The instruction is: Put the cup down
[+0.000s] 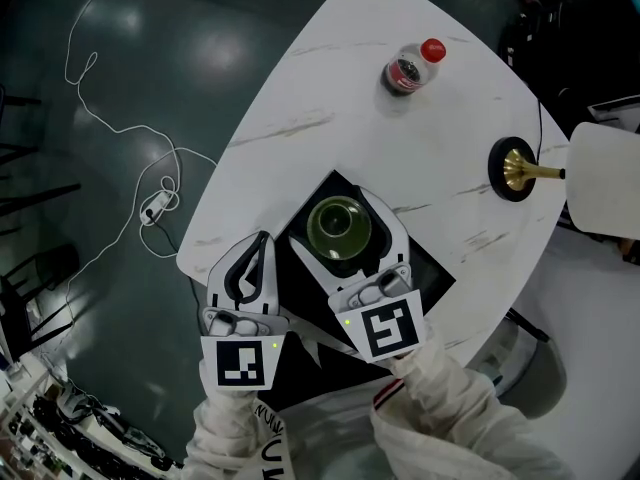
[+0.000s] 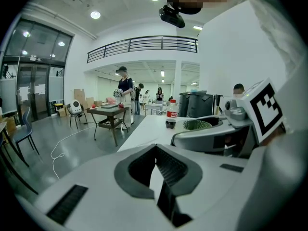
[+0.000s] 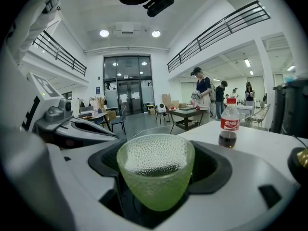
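A green dimpled glass cup (image 1: 338,226) stands upright between the jaws of my right gripper (image 1: 350,194), over the near edge of the white marble table (image 1: 330,98). In the right gripper view the cup (image 3: 155,174) fills the gap and the dark pads of the right gripper (image 3: 155,150) close on its sides. My left gripper (image 1: 262,238) hangs to the left of it, beyond the table's edge, shut with nothing in it. The left gripper view shows the left gripper's (image 2: 155,149) pads meeting, and the cup (image 2: 197,124) to the right.
A cola bottle with a red cap (image 1: 412,68) stands at the table's far side. A lamp with a black base (image 1: 513,168) and a white shade (image 1: 605,178) is at the right. A black panel (image 1: 435,273) lies under the right gripper. A white cable (image 1: 150,148) trails over the dark floor.
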{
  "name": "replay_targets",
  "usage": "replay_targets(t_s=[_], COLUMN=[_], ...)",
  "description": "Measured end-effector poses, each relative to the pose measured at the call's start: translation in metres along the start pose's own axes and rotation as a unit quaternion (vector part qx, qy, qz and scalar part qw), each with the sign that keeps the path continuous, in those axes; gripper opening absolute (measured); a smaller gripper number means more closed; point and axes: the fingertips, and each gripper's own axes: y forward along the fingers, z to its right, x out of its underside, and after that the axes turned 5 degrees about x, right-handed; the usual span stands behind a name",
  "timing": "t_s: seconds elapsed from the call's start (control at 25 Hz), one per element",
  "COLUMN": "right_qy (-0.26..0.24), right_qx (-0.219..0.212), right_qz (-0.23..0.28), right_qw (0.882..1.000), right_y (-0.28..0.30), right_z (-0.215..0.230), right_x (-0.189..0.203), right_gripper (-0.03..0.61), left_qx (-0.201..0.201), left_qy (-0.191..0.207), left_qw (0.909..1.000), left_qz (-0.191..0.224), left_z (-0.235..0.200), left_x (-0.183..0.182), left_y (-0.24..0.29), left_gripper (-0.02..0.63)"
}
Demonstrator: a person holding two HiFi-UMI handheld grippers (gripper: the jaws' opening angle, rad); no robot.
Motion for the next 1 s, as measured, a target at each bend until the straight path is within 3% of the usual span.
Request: replay_targets(t_s=[0.2,1.0], right_qy=[-0.001,-0.002], right_qx=[-0.004,-0.018], right_qz=[-0.006,-0.02], right_qw=[1.0,1.0], right_y=[-0.0024,-0.0033], right_z=[0.001,0.0015], right_x=[0.0031,0.0045], right_gripper=[0.402,0.402], left_qx=[0.004,-0.01], left_qy=[-0.016,-0.02], left_qw=[0.9999,0.9997], left_qz=[0.002,-0.002], left_z=[-0.0012,-0.0058], left_x=[0.0036,0.0047], left_y=[-0.0002,0.0012], left_gripper=[0.011,0.011])
